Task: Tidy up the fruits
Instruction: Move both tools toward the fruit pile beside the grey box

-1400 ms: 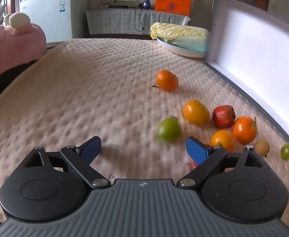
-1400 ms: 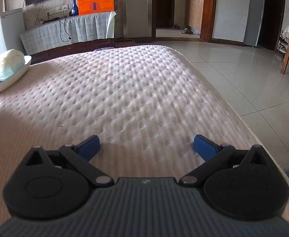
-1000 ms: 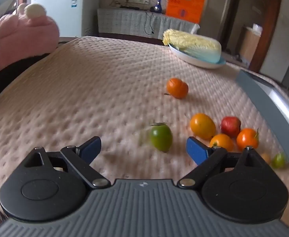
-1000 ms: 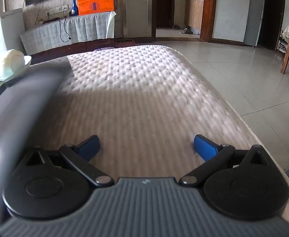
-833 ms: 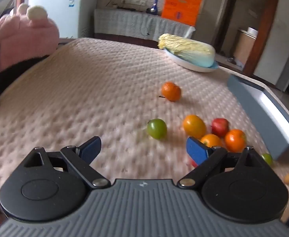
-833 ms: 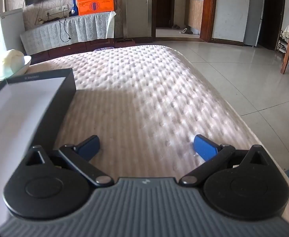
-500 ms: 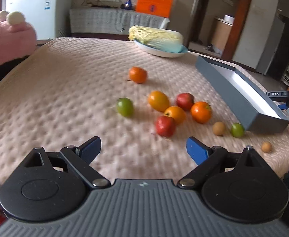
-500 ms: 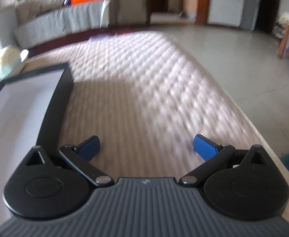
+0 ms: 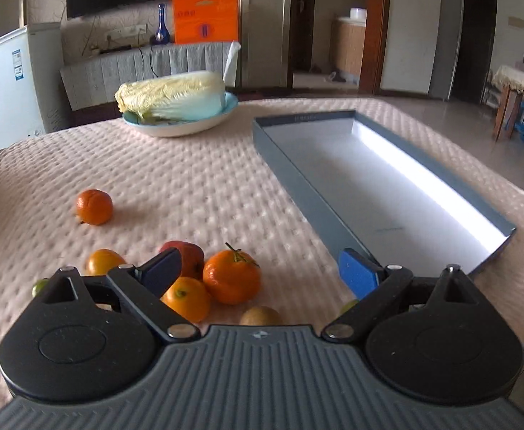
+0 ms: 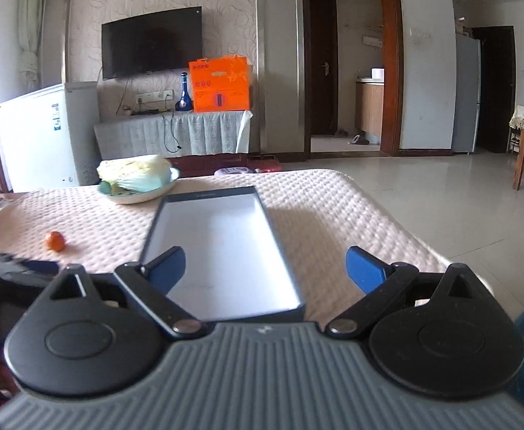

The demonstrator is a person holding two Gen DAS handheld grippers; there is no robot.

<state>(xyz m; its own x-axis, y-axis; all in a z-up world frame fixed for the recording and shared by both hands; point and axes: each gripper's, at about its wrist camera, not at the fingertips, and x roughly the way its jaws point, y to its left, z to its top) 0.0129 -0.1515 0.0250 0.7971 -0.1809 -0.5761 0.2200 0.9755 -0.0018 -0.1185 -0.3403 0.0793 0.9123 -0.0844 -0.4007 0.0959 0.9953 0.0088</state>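
Hovering spread and empty, left tongs [image 9: 260, 270] over clustered fruits [image 9: 231, 275] on the quilted desk [image 9: 190, 179], right tongs [image 10: 265, 265] likewise released above grey tray [image 10: 222, 240]

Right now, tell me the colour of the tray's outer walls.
Dark slate grey, the tray seen best in the left wrist view.

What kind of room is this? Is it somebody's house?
Most likely a home's living room: a wall-mounted TV, a small white fridge, and a cabbage on a plate on a padded tabletop.

Fruit cluster [image 9: 226, 279] just beside tray [image 9: 308, 200]; tray interior clear.
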